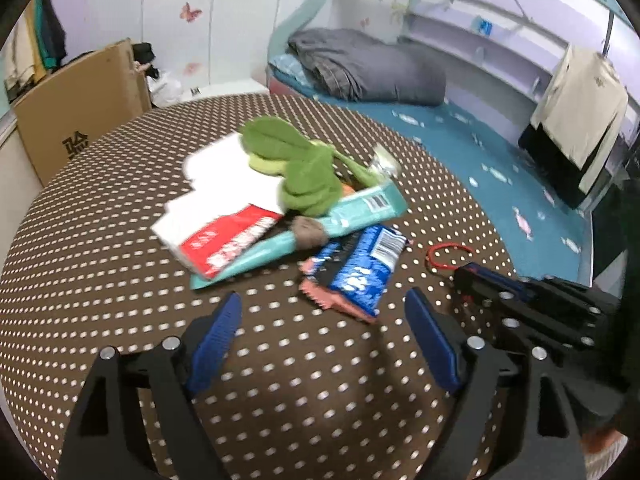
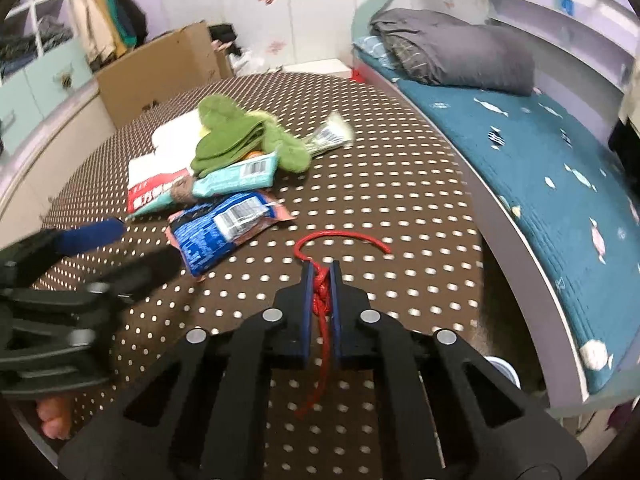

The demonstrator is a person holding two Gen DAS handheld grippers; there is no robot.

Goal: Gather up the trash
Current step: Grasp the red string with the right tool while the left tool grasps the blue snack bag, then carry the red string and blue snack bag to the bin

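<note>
Left gripper [image 1: 322, 312] hovers over the brown dotted table [image 1: 100, 240], jaws spread wide, nothing between them. Just ahead of it: a pile of trash, left to right a red-and-white packet [image 1: 224, 240], a teal wrapper [image 1: 352, 210] partly under green leafy scraps [image 1: 296, 164], then a blue snack wrapper [image 1: 360, 268] lying on a pink one, nearest the open jaws. Further right, right gripper [image 2: 321, 280] sits low on the table, jaws nearly closed and pinching a red string [image 2: 322, 300]; its free end curls forward on the cloth. Blue bed [image 2: 540, 160] beyond the table's right edge.
</note>
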